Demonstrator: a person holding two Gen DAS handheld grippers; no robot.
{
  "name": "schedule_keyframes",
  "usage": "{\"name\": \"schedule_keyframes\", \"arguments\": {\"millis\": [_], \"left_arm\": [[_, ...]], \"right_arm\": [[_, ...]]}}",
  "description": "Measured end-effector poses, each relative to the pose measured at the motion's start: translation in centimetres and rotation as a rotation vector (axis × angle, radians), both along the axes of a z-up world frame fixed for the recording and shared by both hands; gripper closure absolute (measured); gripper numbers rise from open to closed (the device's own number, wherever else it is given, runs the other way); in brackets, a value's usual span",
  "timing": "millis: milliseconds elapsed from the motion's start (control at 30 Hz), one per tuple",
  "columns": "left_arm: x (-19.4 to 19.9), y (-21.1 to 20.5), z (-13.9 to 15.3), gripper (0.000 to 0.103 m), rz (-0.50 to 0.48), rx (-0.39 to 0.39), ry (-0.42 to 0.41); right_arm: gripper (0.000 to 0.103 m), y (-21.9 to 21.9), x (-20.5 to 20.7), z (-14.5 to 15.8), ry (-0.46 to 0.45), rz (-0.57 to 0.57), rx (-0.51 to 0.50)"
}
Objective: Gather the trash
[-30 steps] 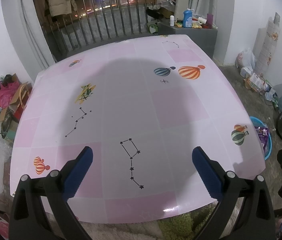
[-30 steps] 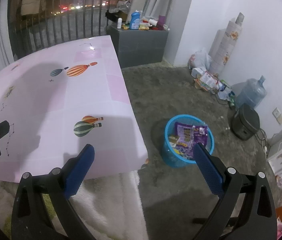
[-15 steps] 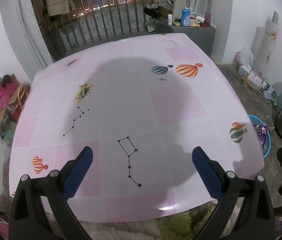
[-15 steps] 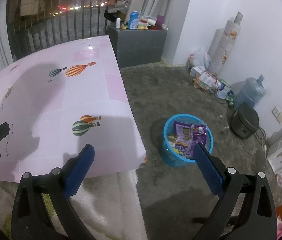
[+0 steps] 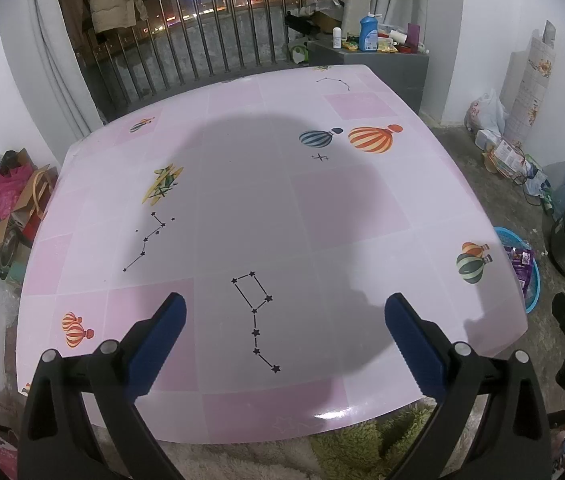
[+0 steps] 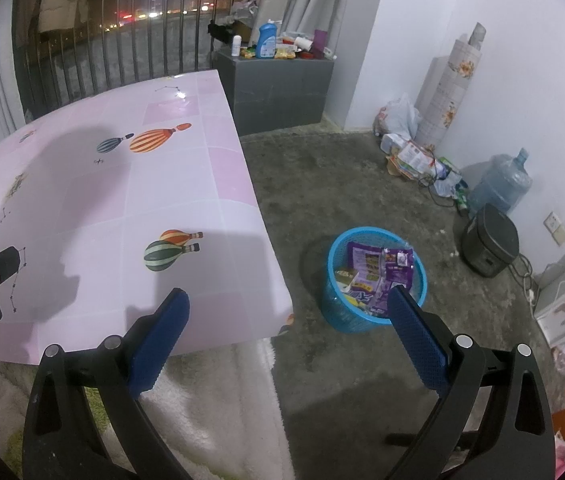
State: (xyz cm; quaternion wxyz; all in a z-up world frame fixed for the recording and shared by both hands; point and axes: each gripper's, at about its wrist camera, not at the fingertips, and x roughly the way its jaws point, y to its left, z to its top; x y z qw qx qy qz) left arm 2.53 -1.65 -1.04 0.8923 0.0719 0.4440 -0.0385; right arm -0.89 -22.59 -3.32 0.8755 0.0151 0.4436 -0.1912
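A blue mesh trash basket stands on the concrete floor right of the table, holding purple snack wrappers and other packets. Its rim peeks out past the table edge in the left wrist view. My left gripper hangs open over the near edge of the pink table, nothing between its blue pads. My right gripper is open above the table's right corner and the floor, with the basket just beyond its right finger. No loose trash shows on the tabletop.
A grey cabinet with bottles stands behind the table by a railing. Bags, papers and a water jug line the right wall, next to a dark rounded appliance. A fluffy white and green rug lies under the near table edge.
Both grippers have drifted slightly; the table and basket have shifted a little in each view. Both stay open and hold nothing.
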Motion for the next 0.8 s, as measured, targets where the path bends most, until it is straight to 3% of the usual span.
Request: {"name": "schedule_keyframes", "arguments": {"millis": [800], "left_arm": [[0.36, 0.02, 0.10, 0.006, -0.007, -0.001, -0.004]], "right_arm": [[0.008, 0.10, 0.09, -0.07, -0.001, 0.001, 0.002]]}}
